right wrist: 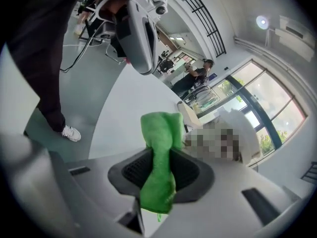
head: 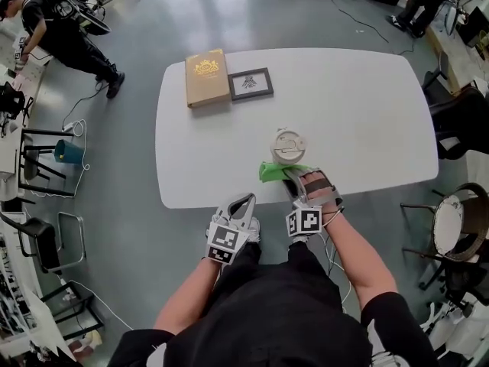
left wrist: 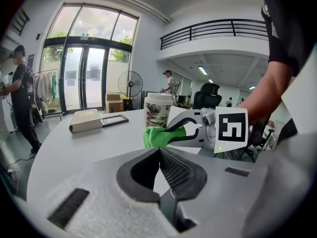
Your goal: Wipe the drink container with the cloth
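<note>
R claw (right wrist: 158, 168) pinches green cloth (right wrist: 161, 155), soft & bunched. Drink container (head: 288, 145) stands just ahead of its tips. L claw (left wrist: 159, 151) pressed together, empty, beside R claw. Container prob light, tippy: steady it low on wall.

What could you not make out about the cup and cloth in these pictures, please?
Head view: the paper cup hides whether the green cloth touches it; the left gripper view merely overlaps them.
Right gripper view: a mosaic patch covers the cup's side.
Head view: the print in the framed picture is too small.
</note>
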Demonstrator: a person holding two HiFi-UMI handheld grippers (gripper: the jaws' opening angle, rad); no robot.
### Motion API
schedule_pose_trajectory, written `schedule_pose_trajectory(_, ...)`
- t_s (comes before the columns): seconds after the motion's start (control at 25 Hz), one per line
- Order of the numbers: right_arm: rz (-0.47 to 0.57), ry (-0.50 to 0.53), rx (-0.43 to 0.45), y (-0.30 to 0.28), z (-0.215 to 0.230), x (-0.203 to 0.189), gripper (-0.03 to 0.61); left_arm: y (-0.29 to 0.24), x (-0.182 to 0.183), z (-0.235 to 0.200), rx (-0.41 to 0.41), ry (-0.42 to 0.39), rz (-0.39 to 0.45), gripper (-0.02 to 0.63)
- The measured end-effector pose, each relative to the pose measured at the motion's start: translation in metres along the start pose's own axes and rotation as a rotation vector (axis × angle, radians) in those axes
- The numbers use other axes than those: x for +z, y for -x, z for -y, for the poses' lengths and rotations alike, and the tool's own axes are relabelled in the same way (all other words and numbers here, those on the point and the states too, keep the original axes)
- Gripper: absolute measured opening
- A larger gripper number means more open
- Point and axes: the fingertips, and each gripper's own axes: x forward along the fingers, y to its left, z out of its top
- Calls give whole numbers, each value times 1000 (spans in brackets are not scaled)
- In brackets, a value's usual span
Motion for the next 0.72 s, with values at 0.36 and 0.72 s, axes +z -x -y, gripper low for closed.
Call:
schedule_pose_trajectory(0.36, 22, -4, 147, -22, -32, -16, 120, -1, -7, 23, 84, 5, -32, 9)
schedule_pose_trajectory(0.72, 91, -8, 190, -29, -37, -21, 117, 3, -18, 41, 177, 29, -56, 9)
